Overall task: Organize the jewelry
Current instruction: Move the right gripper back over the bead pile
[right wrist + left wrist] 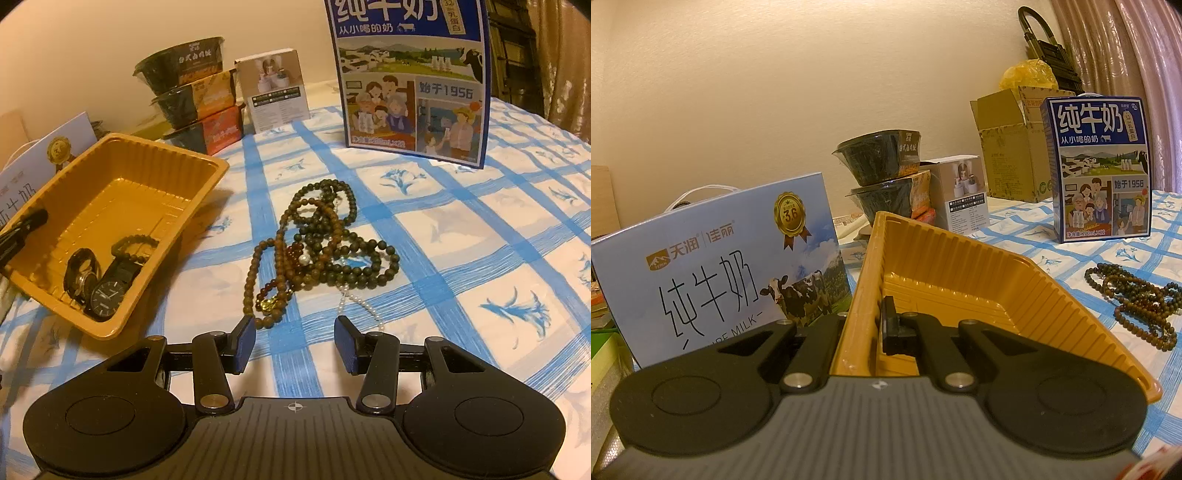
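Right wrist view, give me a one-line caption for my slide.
Open right gripper faces tangled bead necklaces on the checked tablecloth; watches lie in the yellow tray.

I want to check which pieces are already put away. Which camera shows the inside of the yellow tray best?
The right wrist view: it looks down into the yellow tray, showing two watches and a dark bead bracelet at its near end. The left wrist view sits at the tray wall, where the left gripper clamps it, and shows only bare floor.
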